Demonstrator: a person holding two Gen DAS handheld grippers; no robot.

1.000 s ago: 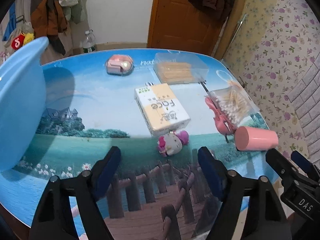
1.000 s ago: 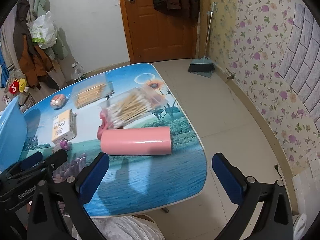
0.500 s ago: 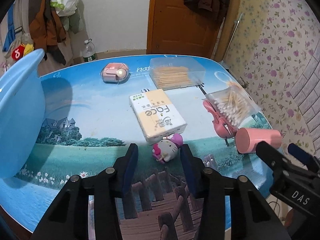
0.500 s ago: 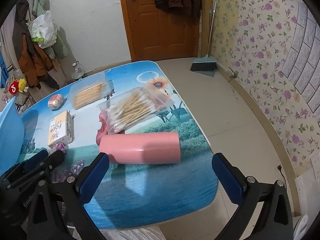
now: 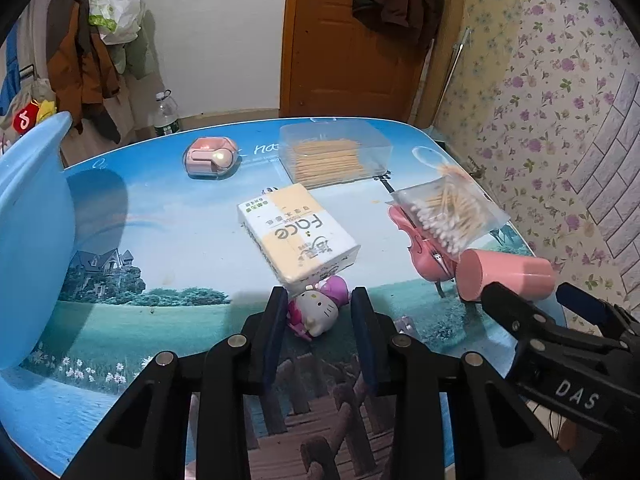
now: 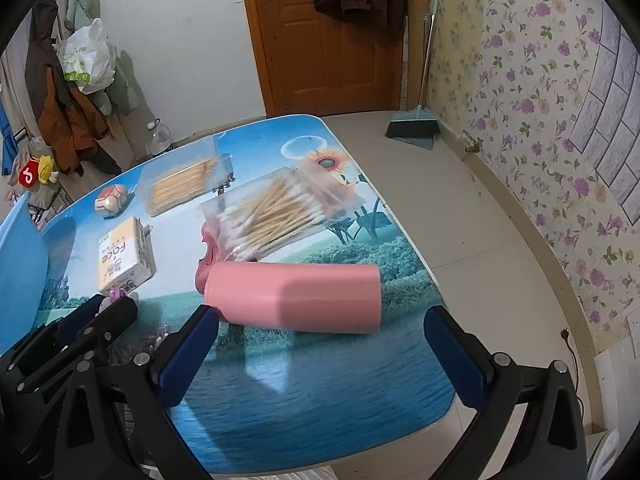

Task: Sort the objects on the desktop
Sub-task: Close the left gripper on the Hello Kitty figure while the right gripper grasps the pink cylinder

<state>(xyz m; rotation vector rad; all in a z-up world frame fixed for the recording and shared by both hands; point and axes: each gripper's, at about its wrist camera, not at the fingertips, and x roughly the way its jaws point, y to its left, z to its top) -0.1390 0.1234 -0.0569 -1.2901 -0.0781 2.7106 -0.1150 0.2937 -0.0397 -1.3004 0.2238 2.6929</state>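
Small white-and-pink cat-figure toy (image 5: 316, 312): likely light, rigid, smooth plastic; rounded head may slip, so take it across the head's sides. Lies at table (image 5: 168, 216) near edge, six o'clock of tissue pack (image 5: 298, 236), touching it. Left gripper (image 5: 319, 324) closing around it, pads not clearly pressing. Right gripper (image 6: 320, 354) wide, empty, before pink cylinder (image 6: 294, 298).
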